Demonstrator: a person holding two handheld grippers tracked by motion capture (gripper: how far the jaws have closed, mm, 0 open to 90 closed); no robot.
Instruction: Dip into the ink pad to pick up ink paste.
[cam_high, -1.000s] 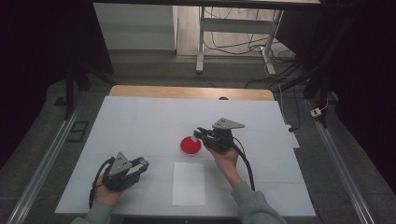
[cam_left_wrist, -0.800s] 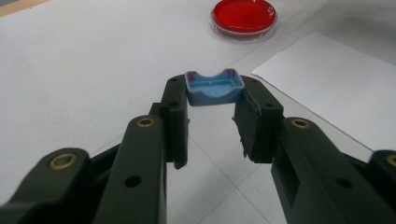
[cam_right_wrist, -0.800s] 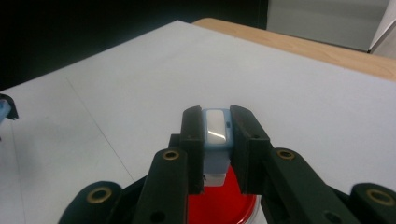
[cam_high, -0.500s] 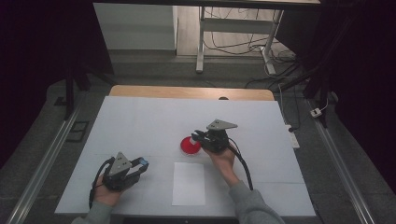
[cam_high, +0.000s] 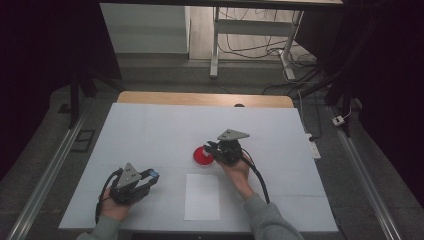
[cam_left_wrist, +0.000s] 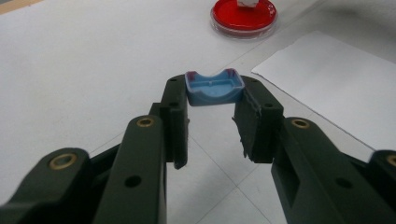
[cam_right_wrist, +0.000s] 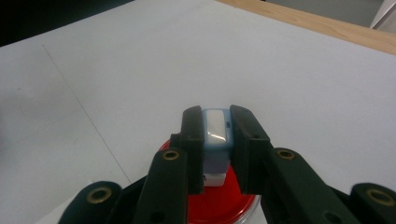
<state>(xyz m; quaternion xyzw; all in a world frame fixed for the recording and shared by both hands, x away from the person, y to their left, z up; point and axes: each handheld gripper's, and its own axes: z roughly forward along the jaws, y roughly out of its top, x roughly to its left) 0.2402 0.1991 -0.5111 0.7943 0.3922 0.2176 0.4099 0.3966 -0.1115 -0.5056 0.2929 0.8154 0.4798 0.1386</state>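
The right gripper (cam_right_wrist: 215, 140), clamped on a small blue-and-white stamp (cam_right_wrist: 216, 128), held it over the red ink pad (cam_high: 203, 155), while the left gripper (cam_left_wrist: 212, 100) pinched its blue cap (cam_left_wrist: 214, 87); stamping the white paper (cam_high: 202, 196) seemed left to do.

Table evenly lit, surroundings dark; close fingers (cam_left_wrist: 175, 121) perhaps slightly blurred.

— Where's everything sitting right now?

— My left gripper (cam_high: 141, 181) holds a cap (cam_left_wrist: 214, 87) at the table's (cam_high: 150, 130) near left. The paper sheet (cam_high: 202, 196) lies to its right, at the near edge.

— And the dish?

— The dish (cam_high: 202, 155) sits just behind the sheet, mid-table. My right gripper (cam_high: 212, 148) comes in from its right, over it, with a small block (cam_right_wrist: 215, 128) between the jaws, above the dish.
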